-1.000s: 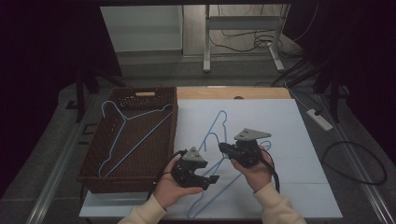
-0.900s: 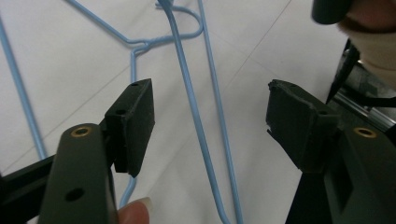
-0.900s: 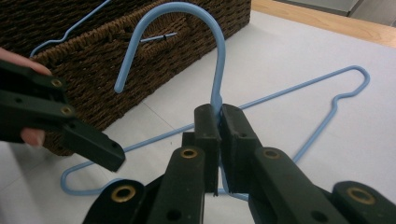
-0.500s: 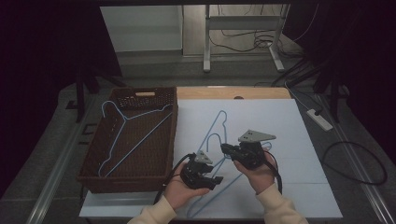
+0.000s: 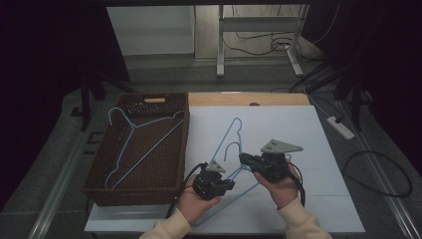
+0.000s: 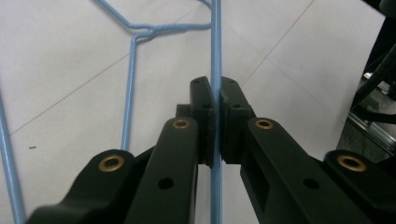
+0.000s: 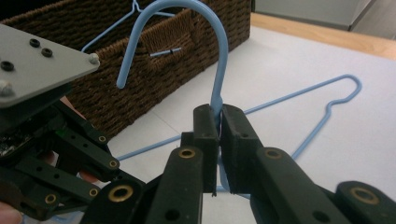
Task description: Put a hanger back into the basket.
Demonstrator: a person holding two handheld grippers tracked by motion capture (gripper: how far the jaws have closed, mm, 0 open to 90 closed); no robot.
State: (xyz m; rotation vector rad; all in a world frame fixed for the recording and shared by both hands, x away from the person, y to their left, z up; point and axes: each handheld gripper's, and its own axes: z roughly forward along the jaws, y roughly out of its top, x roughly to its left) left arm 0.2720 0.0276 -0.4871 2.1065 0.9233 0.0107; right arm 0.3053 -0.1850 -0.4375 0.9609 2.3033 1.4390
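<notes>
The blue wire hanger (image 5: 234,164) sits on the white table (image 5: 318,129) beside the basket (image 5: 149,149). The left gripper (image 6: 215,100) pinches its lower wire, the right gripper (image 7: 215,122) clamps its neck. Light, springy, probably slippery; 2 holds should stop twisting

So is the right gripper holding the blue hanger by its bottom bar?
No, the right gripper has its fingers shut on the neck of the blue hanger, just below the curved hook.
</notes>
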